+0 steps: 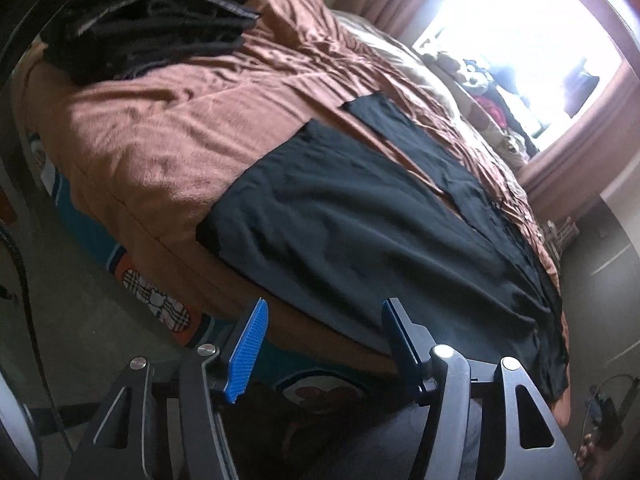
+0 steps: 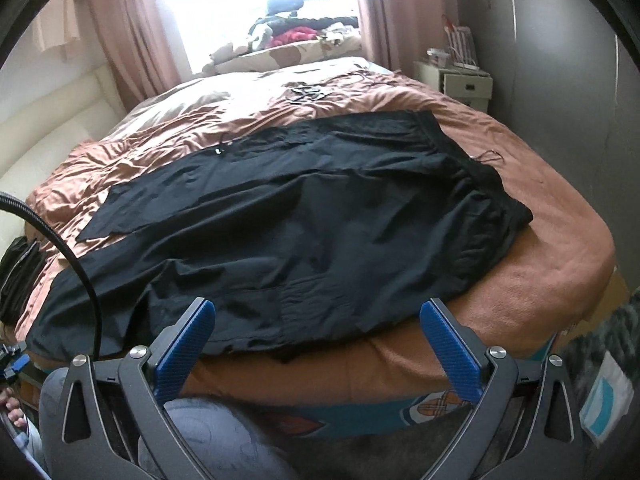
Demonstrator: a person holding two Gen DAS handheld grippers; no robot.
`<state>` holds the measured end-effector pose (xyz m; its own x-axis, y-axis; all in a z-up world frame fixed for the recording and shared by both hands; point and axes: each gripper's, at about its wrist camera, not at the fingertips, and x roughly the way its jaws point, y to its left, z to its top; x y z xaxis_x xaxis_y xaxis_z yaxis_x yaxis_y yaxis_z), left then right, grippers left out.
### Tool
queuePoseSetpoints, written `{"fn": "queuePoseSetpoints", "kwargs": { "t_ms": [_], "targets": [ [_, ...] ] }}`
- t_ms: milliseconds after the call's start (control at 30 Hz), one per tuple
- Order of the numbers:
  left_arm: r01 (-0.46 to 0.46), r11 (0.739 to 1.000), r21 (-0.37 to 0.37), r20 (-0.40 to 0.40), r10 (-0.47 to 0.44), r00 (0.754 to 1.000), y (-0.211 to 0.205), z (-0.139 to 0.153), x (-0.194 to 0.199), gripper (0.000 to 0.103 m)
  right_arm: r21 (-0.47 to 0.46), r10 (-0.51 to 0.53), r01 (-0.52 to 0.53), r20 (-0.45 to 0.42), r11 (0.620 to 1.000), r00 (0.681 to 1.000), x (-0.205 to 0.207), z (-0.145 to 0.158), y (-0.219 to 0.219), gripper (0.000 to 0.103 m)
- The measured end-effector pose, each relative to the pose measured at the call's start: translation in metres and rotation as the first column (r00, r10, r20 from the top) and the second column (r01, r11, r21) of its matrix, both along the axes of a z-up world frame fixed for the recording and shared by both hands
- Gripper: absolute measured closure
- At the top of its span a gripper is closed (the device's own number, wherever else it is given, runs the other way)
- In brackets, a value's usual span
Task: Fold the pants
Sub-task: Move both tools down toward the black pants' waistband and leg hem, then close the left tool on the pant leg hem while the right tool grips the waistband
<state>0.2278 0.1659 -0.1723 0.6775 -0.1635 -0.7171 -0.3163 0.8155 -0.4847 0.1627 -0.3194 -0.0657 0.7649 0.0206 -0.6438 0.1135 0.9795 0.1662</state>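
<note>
Pants [image 2: 304,216], black and loosely creased, lie spread flat across the near part of a bed [image 2: 552,280] covered by a rust-brown blanket; in the right wrist view we see the waistband toward the bed's right edge and the two legs running toward the left edge, the farther leg angled away from the nearer one so that a strip of blanket shows between them. The near side of the garment reaches the bed's front edge and drapes slightly over it. In the left wrist view we see the same pants [image 1: 360,232] from the leg end, with the hem of the nearer leg close to the front edge. A stack of folded dark clothes [image 1: 152,20] sits on the blanket near the far left corner of the bed, well apart from the pants. We find the left hand-held gripper [image 1: 322,344] poised just off the front edge, its blue-padded fingers parted with nothing between them and no contact with the cloth. The right hand-held gripper [image 2: 316,344] likewise hangs at the front edge, its jaws spread wide and empty, the fabric lying just beyond the fingertips. Behind the bed we note pink curtains [image 2: 132,40] framing a bright window, and a small bedside cabinet [image 2: 468,84] beside the far right corner.
</note>
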Motion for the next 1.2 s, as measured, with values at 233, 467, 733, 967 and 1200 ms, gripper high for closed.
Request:
{"fn": "queuePoseSetpoints", "kwargs": {
  "t_ms": [233, 467, 733, 967, 1200],
  "targets": [
    [-0.065, 0.996, -0.057, -0.033, 0.063, 0.997, 0.022, -0.022, 0.013, 0.047, 0.016, -0.032, 0.033, -0.034, 0.999, 0.999, 0.019, -0.013, -0.013, 0.000],
    [-0.131, 0.988, -0.077, -0.012, 0.130, 0.991, 0.034, -0.022, 0.013, 0.065, 0.059, -0.074, 0.078, -0.073, 0.995, 0.995, 0.038, -0.031, -0.035, 0.000],
    [-0.183, 0.975, -0.123, 0.030, 0.188, 0.982, 0.051, -0.019, 0.012, 0.078, 0.159, -0.146, 0.160, -0.099, 0.974, 0.984, 0.052, -0.051, -0.075, 0.003],
    [-0.210, 0.973, -0.096, 0.043, 0.214, 0.976, 0.052, -0.011, 0.020, 0.093, 0.263, -0.230, 0.249, -0.099, 0.932, 0.968, 0.048, -0.060, -0.113, 0.004],
    [-0.228, 0.972, -0.060, 0.072, 0.232, 0.970, 0.054, 0.009, 0.026, 0.094, 0.343, -0.277, 0.297, -0.108, 0.891, 0.955, 0.055, -0.073, -0.145, 0.012]
  ]
}}
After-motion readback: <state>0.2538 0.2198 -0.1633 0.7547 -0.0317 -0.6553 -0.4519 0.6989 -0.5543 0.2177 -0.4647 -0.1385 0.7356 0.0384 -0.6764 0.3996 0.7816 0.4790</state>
